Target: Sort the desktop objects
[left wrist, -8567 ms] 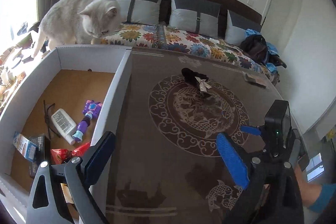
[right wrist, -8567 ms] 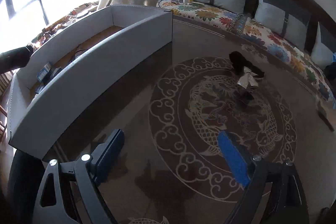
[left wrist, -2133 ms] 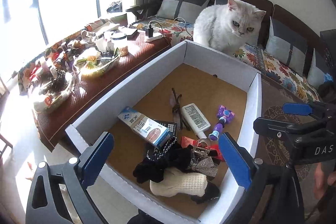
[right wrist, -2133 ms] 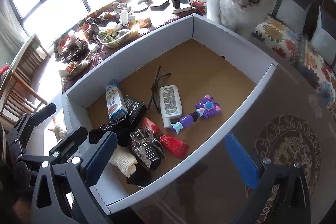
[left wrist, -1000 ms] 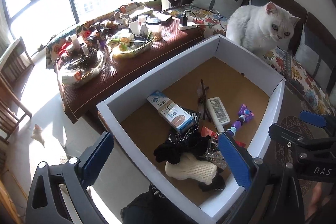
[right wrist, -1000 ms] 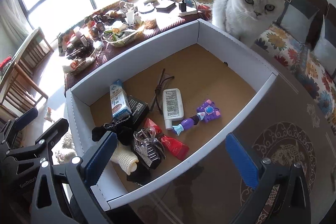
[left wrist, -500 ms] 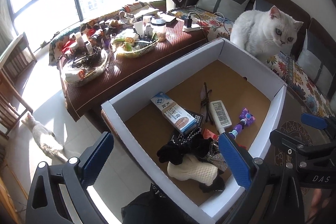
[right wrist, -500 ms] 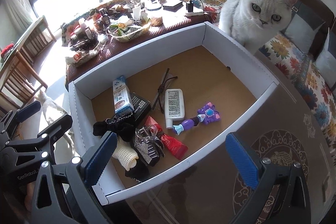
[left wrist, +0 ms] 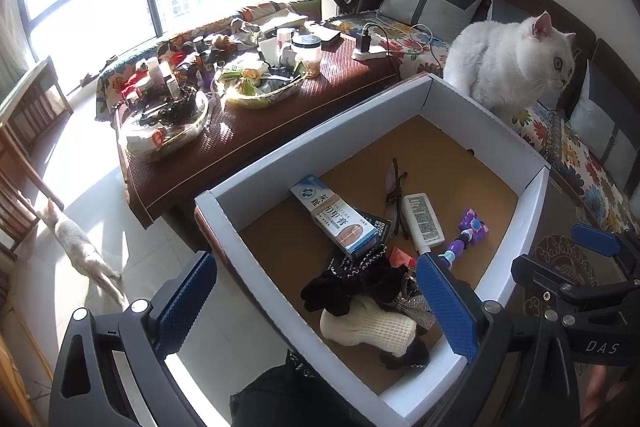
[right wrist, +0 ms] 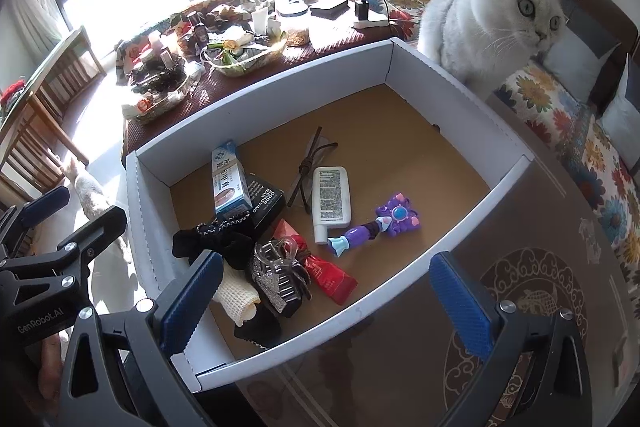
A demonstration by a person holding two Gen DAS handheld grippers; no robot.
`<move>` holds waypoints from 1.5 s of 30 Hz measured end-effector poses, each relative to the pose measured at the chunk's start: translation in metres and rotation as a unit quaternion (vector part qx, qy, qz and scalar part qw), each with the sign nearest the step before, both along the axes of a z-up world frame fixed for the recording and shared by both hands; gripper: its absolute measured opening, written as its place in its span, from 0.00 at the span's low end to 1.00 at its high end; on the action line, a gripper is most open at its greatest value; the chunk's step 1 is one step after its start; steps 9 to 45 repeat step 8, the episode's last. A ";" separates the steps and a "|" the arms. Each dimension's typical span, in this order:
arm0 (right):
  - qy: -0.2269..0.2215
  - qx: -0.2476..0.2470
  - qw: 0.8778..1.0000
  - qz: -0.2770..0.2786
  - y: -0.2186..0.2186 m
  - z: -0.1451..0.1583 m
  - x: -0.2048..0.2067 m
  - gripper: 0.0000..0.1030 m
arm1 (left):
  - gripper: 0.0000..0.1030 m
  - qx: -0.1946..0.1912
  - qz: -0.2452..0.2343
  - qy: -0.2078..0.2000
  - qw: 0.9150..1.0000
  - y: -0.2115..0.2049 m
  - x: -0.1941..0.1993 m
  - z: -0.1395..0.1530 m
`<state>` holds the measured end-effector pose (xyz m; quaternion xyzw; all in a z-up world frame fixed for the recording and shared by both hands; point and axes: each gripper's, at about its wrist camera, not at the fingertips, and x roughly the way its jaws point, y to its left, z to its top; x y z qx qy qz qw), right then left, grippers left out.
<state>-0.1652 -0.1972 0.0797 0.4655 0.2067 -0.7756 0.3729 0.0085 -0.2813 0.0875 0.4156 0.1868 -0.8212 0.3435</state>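
Observation:
A white cardboard box (left wrist: pixel 312 135) (right wrist: pixel 260 99) with a brown floor holds the sorted objects: a blue-white carton (left wrist: pixel 334 219) (right wrist: pixel 228 183), a white tube (right wrist: pixel 331 197), a purple toy wand (right wrist: pixel 376 223), a red packet (right wrist: pixel 326 275), a black cloth with a silver clip (right wrist: pixel 276 279) and a cream sock (left wrist: pixel 368 329). My left gripper (left wrist: pixel 316 307) is open and empty above the box's near corner. My right gripper (right wrist: pixel 324 301) is open and empty above the box's near wall.
A white cat (right wrist: pixel 492 7) sits on the patterned sofa (right wrist: pixel 592 163) behind the box's far corner. A low brown table (left wrist: pixel 248 131) crowded with bowls and jars stands to the left. A second cat (left wrist: pixel 80 247) walks on the tiled floor. The dragon-patterned tabletop (right wrist: pixel 520 299) lies right of the box.
Both grippers have drawn back and up from the box, so more of the room shows. The white cat has turned its head to the right. The cat on the floor has walked on.

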 end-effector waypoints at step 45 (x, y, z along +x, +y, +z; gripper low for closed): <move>0.001 0.000 1.000 0.000 -0.002 -0.001 0.001 1.00 | 0.98 0.006 0.010 0.033 0.999 -0.001 0.008 0.003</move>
